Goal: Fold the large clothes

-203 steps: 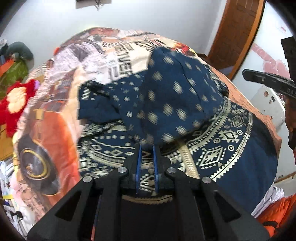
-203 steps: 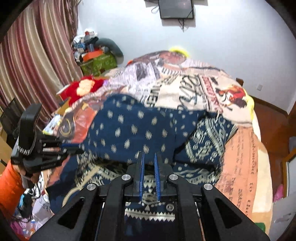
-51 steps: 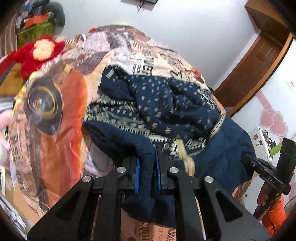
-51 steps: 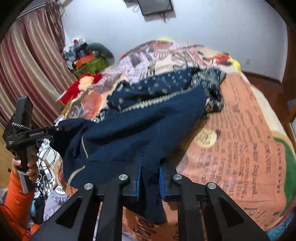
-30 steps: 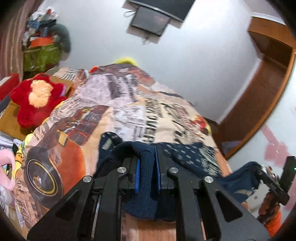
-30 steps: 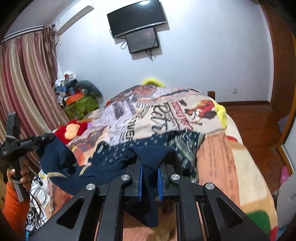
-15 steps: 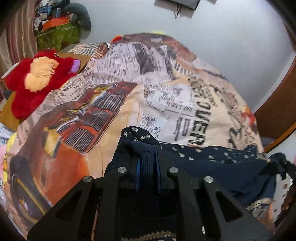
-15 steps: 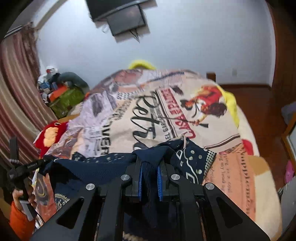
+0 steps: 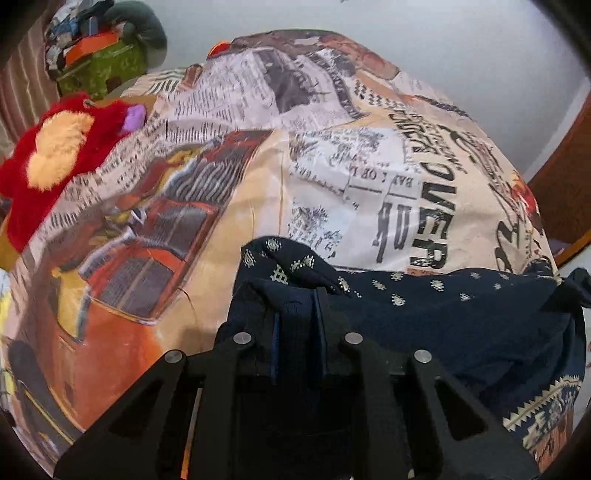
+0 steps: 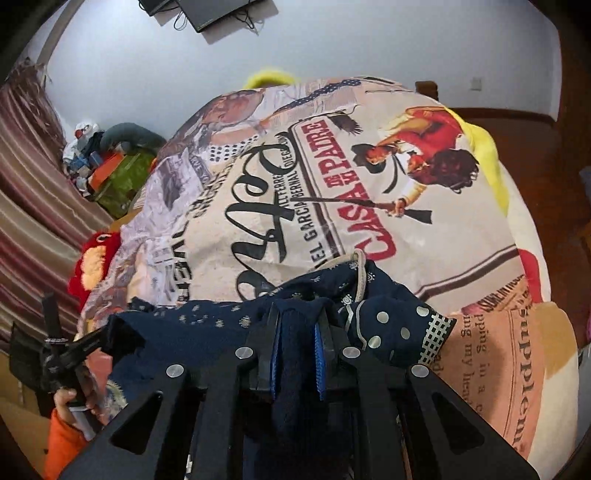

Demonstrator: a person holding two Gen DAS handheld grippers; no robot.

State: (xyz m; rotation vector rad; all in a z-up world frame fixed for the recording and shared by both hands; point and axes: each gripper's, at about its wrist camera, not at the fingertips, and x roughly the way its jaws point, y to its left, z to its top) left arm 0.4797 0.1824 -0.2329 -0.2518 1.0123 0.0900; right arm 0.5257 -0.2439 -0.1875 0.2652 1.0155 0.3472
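A home bedroom. A wide bed (image 10: 480, 332) fills most of both views, under a blanket (image 9: 332, 166) printed with newspaper headlines, an old car and a film poster. A red plush toy (image 9: 48, 155) lies at the bed's edge. In the corner, a green box (image 10: 122, 177) is piled with clothes and odds and ends, next to a striped curtain (image 10: 33, 206). A flat screen (image 10: 221, 11) hangs on the plain pale wall (image 10: 369, 44) with cables dangling below. The floor (image 10: 509, 122) and door frame (image 9: 565, 177) are brown wood.
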